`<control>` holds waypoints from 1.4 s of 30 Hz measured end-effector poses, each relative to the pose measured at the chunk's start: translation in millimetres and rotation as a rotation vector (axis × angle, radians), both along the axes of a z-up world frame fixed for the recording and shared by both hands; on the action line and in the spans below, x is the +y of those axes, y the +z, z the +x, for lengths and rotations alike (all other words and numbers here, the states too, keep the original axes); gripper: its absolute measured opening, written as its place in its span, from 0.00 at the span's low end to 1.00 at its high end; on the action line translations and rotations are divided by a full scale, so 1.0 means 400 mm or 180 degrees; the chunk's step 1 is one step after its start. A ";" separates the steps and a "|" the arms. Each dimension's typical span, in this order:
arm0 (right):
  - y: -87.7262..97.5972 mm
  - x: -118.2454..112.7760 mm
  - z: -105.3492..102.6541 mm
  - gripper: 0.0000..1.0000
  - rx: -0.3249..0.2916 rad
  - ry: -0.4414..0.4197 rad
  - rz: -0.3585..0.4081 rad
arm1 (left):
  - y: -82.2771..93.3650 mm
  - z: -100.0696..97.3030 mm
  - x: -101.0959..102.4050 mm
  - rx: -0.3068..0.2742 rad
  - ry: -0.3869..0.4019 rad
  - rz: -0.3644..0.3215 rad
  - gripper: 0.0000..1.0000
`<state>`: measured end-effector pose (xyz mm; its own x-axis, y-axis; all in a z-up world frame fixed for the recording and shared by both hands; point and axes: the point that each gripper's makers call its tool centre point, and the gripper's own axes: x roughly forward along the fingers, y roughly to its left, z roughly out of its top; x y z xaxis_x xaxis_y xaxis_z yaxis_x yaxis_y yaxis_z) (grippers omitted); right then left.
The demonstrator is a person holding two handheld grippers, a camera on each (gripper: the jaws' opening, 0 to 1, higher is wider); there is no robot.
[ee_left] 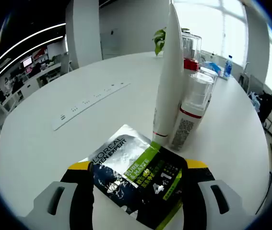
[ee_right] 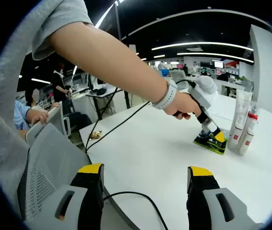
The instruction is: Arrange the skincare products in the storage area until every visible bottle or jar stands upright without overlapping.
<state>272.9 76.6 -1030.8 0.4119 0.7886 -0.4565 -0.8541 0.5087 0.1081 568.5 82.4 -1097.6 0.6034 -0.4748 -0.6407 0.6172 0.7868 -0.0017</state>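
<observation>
Fingers of left gripper (ee_left: pixel 140 184) straddle the sachet (ee_left: pixel 138 177); right gripper (ee_right: pixel 145 187) spread, empty.

So the left gripper (ee_left: pixel 138 179) has its yellow-tipped jaws spread wide, low over the counter (ee_left: pixel 54 153), one on each side of a flat sachet (ee_left: pixel 140 175) without clearly pressing it. From the right gripper view you can see that left gripper (ee_right: pixel 211 136) tilted down, held by the person's hand (ee_right: pixel 183 105), bare forearm stretched out, pale band on the wrist. The right gripper (ee_right: pixel 145 191) has its jaws wide apart too, nothing between them.
</observation>
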 end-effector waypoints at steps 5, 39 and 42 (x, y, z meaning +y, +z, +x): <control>0.004 0.002 -0.001 0.72 0.0000 0.0004 0.0026 | 0.059 -0.051 0.027 -0.0125 0.0216 -0.0174 0.65; 0.014 0.025 -0.045 0.74 -0.0384 0.0315 -0.0132 | 0.034 -0.687 0.562 0.0173 0.1709 -0.0066 0.67; 0.010 0.028 -0.054 0.74 -0.0389 0.0372 -0.0159 | 0.034 -0.706 0.598 0.0192 0.1757 -0.0051 0.67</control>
